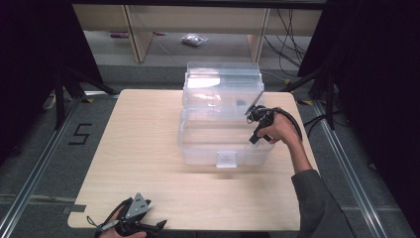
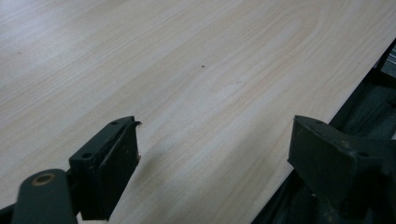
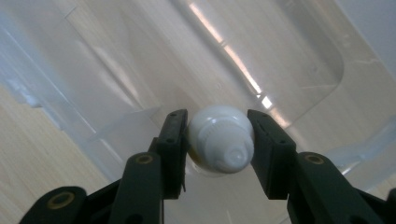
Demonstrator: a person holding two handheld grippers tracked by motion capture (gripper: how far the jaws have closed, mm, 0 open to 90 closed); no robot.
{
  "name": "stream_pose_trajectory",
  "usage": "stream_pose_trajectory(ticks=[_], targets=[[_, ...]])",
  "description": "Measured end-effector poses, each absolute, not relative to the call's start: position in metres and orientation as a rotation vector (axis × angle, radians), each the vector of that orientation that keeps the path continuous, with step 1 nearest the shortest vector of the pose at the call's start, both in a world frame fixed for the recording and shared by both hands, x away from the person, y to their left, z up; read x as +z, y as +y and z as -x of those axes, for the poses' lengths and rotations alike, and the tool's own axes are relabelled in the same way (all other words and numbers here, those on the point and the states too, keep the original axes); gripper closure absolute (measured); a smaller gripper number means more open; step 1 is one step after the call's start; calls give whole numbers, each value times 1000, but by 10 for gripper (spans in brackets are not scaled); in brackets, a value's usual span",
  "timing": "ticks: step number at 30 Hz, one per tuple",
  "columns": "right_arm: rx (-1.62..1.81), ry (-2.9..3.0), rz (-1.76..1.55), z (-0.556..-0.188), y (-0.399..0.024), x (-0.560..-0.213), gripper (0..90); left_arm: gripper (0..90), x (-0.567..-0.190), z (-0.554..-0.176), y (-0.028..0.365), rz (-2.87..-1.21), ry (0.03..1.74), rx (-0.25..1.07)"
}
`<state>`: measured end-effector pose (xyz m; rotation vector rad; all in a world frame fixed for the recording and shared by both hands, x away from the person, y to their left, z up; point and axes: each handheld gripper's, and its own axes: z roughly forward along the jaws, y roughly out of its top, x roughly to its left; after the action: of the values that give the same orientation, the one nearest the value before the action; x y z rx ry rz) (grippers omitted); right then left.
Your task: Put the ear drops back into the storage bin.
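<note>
The right claw is pinching a small white rounded object, ribbed at one end like a cap, with a jaw pressing on each of its sides. In the right gripper view the claw is holding it over the open inside of a clear plastic storage box, whose see-through floor is showing the pale wood beneath. From the high view, the right claw is reaching over the box's right rim, the hand gripping it from behind. The box is sitting at the far middle of the desk, its lid standing open at the back.

The left claw is resting spread wide, nothing between its jaws, hovering just over bare wood near the desk's edge. In the high view the left claw is lying at the near left edge, well apart from the box.
</note>
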<state>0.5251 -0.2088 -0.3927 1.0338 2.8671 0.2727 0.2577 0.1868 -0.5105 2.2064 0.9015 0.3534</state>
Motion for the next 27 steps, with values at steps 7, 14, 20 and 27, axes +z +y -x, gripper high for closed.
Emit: stream_pose_trajectory(ticks=[7,14,20,27], targets=[[254,2862,-1076,-527,-210,-402,601,155,-510,-257,186,-2200,915,352],[221,2857,-1101,-529,-209,-411,601,155,-510,-258,187,-2200,903,355],[190,2859,-1152,-529,-206,-417,601,155,-511,-257,186,-2198,912,350],[191,2865,-1122,-531,-204,-420,601,155,-510,-257,187,-2209,895,352]])
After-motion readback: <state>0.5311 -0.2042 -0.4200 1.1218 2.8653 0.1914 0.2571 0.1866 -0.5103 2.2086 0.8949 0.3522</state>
